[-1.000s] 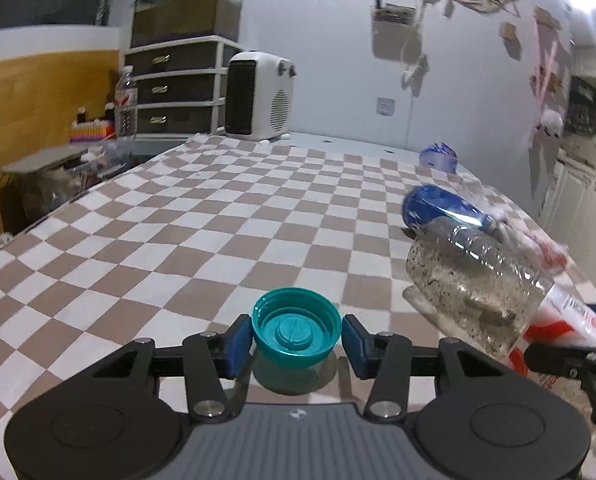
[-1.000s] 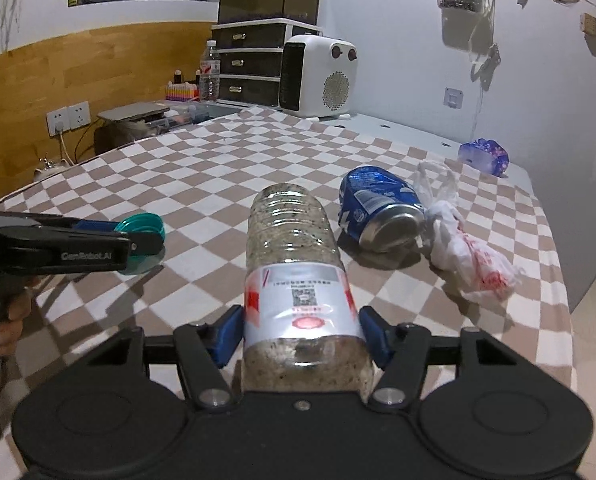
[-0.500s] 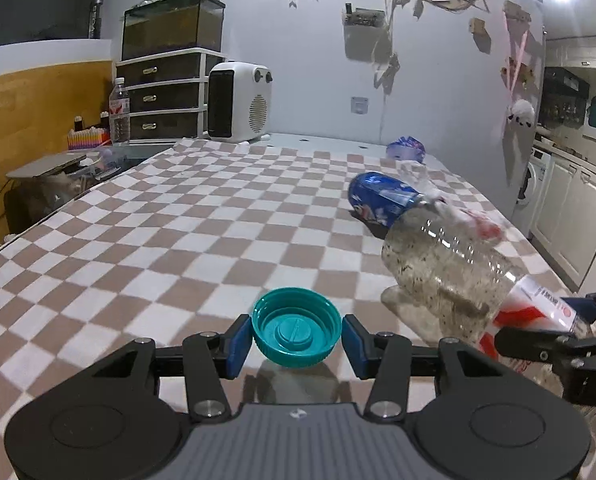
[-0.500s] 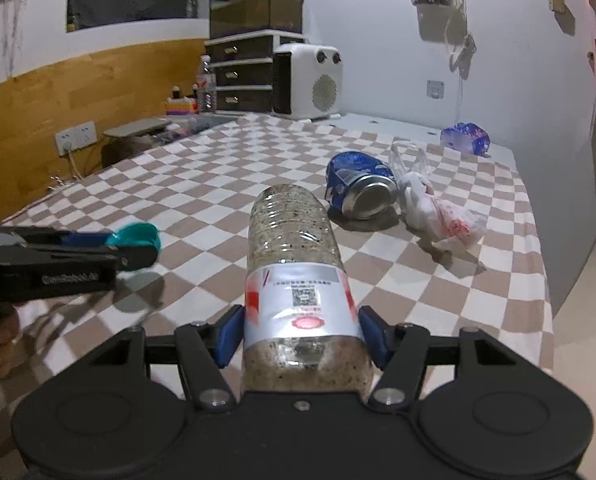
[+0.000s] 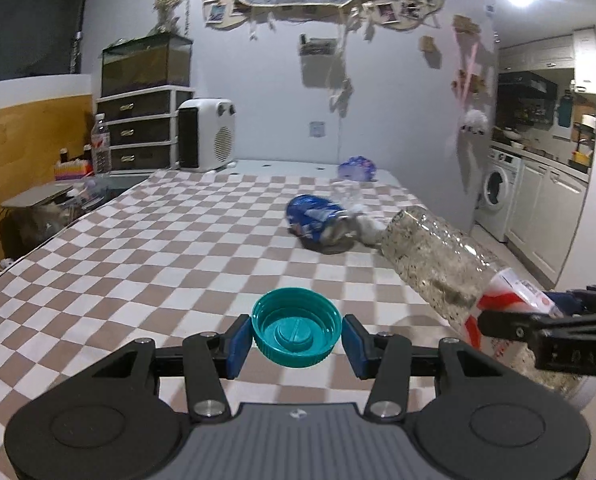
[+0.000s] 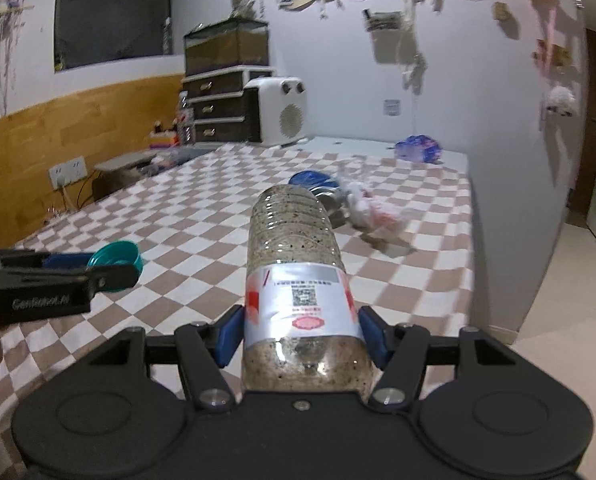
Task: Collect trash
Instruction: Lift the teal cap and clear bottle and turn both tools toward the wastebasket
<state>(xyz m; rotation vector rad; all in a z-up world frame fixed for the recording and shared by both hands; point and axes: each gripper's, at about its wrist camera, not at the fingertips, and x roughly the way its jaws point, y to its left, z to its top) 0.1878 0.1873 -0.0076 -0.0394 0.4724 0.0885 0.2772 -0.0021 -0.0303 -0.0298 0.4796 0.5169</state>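
My left gripper [image 5: 297,338] is shut on a teal plastic lid [image 5: 297,326], held above the checkered table [image 5: 138,248]; the lid also shows in the right wrist view [image 6: 116,256]. My right gripper [image 6: 300,336] is shut on a clear dirty plastic bottle [image 6: 294,248] with a red and white label, held in the air; the bottle also shows in the left wrist view [image 5: 438,256]. A blue crushed can [image 5: 312,216] and a crumpled white plastic bag [image 6: 372,208] lie on the table farther back.
A blue wrapper [image 5: 356,168] lies near the table's far edge. A white heater [image 5: 206,140], drawers [image 5: 142,132] and a water bottle [image 5: 100,144] stand at the back left. The table's right edge [image 6: 472,240] drops to the floor; a washing machine [image 5: 496,196] stands at right.
Both grippers have risen and pulled back from the table with the lid and bottle still held. The can and bag now appear farther away.
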